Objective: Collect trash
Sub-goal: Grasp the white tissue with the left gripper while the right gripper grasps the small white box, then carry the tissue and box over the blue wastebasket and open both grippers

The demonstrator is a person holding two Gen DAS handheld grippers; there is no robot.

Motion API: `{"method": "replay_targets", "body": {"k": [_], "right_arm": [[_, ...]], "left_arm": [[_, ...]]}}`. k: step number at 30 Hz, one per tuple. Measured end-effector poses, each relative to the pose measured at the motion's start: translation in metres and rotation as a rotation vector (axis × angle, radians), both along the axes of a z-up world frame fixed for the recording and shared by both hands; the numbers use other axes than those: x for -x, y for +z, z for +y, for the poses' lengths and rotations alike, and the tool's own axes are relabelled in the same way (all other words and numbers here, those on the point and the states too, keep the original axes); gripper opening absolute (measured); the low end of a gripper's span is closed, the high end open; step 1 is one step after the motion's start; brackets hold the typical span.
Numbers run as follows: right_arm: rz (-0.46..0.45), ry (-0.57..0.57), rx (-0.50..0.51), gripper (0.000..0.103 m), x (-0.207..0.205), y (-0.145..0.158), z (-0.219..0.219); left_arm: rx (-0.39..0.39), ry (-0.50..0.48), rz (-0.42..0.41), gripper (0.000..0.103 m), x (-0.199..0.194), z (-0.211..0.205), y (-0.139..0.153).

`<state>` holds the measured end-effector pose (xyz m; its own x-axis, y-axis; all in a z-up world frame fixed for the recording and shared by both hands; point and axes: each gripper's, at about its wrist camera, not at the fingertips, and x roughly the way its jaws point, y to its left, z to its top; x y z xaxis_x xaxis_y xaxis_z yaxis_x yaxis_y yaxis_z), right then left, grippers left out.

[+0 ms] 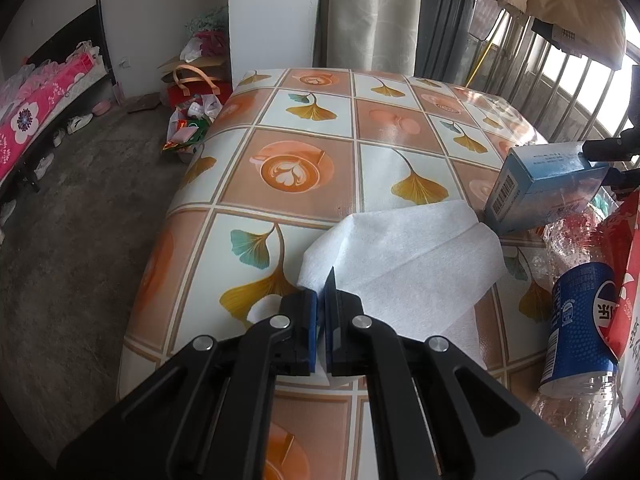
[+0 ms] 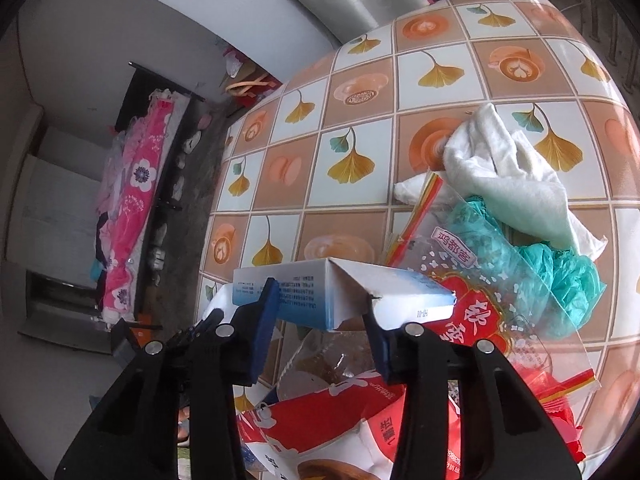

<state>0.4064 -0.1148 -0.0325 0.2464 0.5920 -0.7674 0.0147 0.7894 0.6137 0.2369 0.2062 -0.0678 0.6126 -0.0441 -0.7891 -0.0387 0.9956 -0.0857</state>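
Left gripper (image 1: 320,312) clamps white paper tissue (image 1: 404,264); right gripper (image 2: 320,312) pinches blue-white cardboard box (image 2: 340,292). Crushed clear plastic bottle (image 1: 576,320), red wrappers (image 2: 472,320), teal plastic bag (image 2: 568,280) remain on table; collection early.

The table (image 1: 304,120) wears a glossy cloth of white and peach-orange squares with cream borders, printed with golden and teal ginkgo leaves and latte cups with heart-shaped foam. On it lie a plain white tissue (image 1: 404,264), a pale blue and white box (image 2: 344,292) with a black barcode, a clear bottle (image 1: 576,320) with a deep blue label, a red and white packet (image 2: 320,428), a see-through bag (image 2: 480,280) printed in red, a crumpled teal sheet (image 2: 568,280) and a white cloth (image 2: 508,176). Both claws are black with blue pads (image 1: 308,320), and the bed (image 1: 36,116) carries a bright pink cover with white flowers.
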Motion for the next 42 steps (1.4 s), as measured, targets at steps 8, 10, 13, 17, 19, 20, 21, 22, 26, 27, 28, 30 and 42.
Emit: {"method": "replay_targets", "body": {"k": [8, 10, 13, 17, 19, 20, 21, 22, 26, 27, 28, 30, 42], "right_arm": [[-0.085, 0.021, -0.050, 0.026, 0.006, 0.020, 0.008], [-0.106, 0.018, -0.058, 0.024, 0.008, 0.027, 0.007], [-0.151, 0.007, -0.076, 0.023, 0.011, 0.040, 0.003], [-0.209, -0.014, -0.107, 0.022, 0.020, 0.060, -0.006], [-0.239, -0.028, -0.122, 0.022, 0.029, 0.072, -0.012], [-0.257, -0.038, -0.129, 0.022, 0.035, 0.078, -0.016], [-0.273, -0.047, -0.139, 0.022, 0.041, 0.085, -0.021], [-0.292, -0.060, -0.152, 0.022, 0.048, 0.092, -0.027], [-0.376, -0.119, -0.184, 0.022, 0.087, 0.120, -0.055], [-0.396, -0.133, -0.184, 0.022, 0.098, 0.126, -0.061], [-0.418, -0.149, -0.180, 0.022, 0.110, 0.133, -0.069], [-0.458, -0.186, -0.174, 0.022, 0.138, 0.144, -0.086], [-0.506, -0.545, -0.089, 0.021, 0.321, 0.137, -0.202]], "left_arm": [[0.065, 0.019, -0.028, 0.001, 0.003, 0.010, 0.003], [0.082, 0.028, -0.053, 0.001, 0.006, 0.012, 0.007], [0.090, 0.039, -0.086, 0.001, 0.011, 0.014, 0.016], [0.117, 0.053, -0.152, 0.001, 0.021, 0.016, 0.037], [0.130, 0.055, -0.198, 0.001, 0.028, 0.017, 0.053], [0.136, 0.055, -0.219, 0.001, 0.032, 0.018, 0.061], [0.142, 0.054, -0.244, 0.001, 0.037, 0.016, 0.071], [0.147, 0.053, -0.265, 0.001, 0.041, 0.016, 0.079], [0.166, 0.017, -0.366, 0.001, 0.064, 0.005, 0.118], [0.171, -0.002, -0.392, 0.001, 0.071, -0.001, 0.128], [0.174, -0.019, -0.412, 0.001, 0.077, -0.006, 0.137], [0.184, -0.057, -0.451, 0.001, 0.089, -0.019, 0.154], [0.323, -0.419, -0.448, 0.001, 0.129, -0.164, 0.192]]}}
